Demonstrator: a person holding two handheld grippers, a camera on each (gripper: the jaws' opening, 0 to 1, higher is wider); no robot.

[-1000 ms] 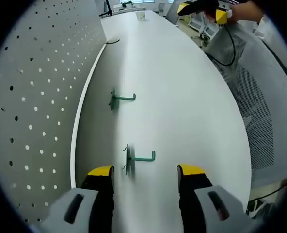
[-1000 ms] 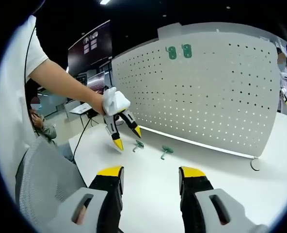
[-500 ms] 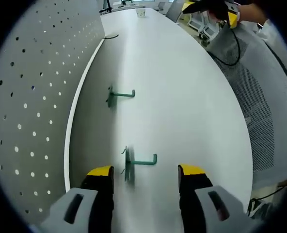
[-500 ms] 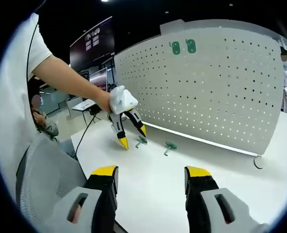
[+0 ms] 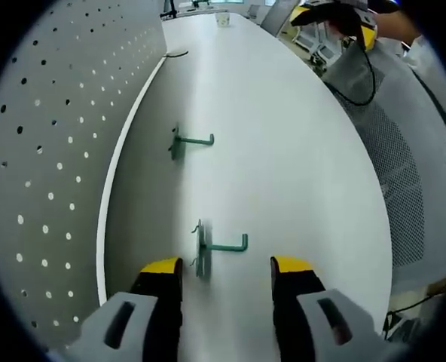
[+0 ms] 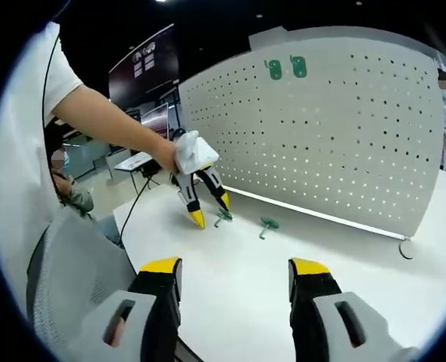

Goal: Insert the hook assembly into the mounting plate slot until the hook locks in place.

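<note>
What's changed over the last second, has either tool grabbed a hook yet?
No grab yet. The left tool has come lower and closer to the near hook, which now sits just ahead of its open jaws. The right tool stays open and back. Both hooks, near and far hook, lie unmoved on the table; pegboard unchanged.

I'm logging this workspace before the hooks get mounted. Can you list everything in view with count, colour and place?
Loose hooks: 2, green, lying on the table near the pegboard's foot; near hook, far hook.
Mounted hooks: 2, green, side by side high on the pegboard.
Pegboard: 1, white with round holes, standing upright on the table.
Table: 1, white, long.
Mesh chair: 1, grey, at the table's edge.
Cable: 1, dark, by the pegboard's end.
Cup: 1, pale, far end of the table.
Left gripper: 1, yellow-tipped, open, just before the near hook.
Right gripper: 1, yellow-tipped, open, above the table.
</note>
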